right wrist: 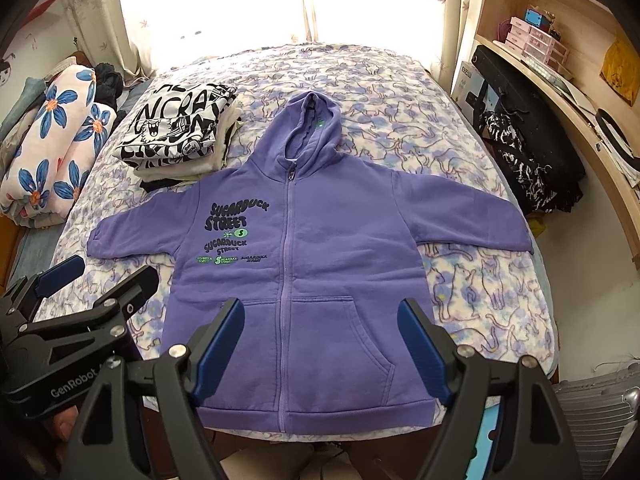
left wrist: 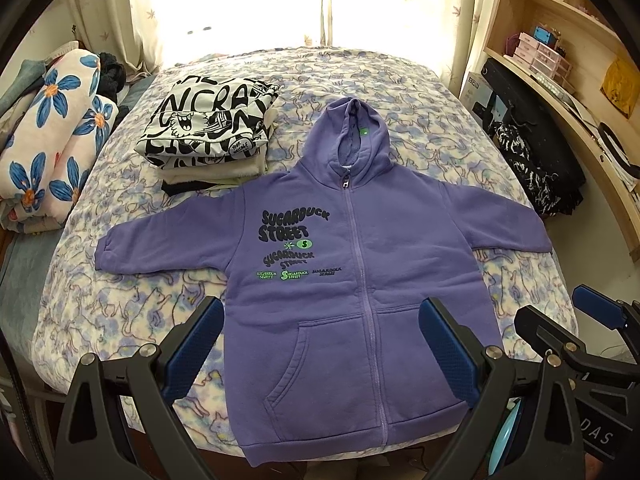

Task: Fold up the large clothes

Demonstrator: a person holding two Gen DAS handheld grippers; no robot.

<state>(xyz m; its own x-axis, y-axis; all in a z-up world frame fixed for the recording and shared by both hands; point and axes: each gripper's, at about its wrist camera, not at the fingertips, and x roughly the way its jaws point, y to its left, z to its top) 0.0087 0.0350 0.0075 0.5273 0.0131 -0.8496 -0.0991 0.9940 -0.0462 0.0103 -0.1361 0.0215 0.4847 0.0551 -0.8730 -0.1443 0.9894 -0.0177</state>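
At the bottom of each wrist view, the left gripper (left wrist: 320, 344) and right gripper (right wrist: 320, 344) gape wide, holding nothing. Beyond them the purple hoodie (left wrist: 352, 264) lies spread flat mid-frame on the bed (left wrist: 420, 92), folded clothes (left wrist: 212, 128) stacked upper left.

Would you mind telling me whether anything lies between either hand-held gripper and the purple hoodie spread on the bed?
Nothing visible does. The purple hoodie lies flat with nothing on it; the left hand-held gripper and right hand-held gripper hover open at its hem. The folded clothes pile sits at its far left shoulder, aside.
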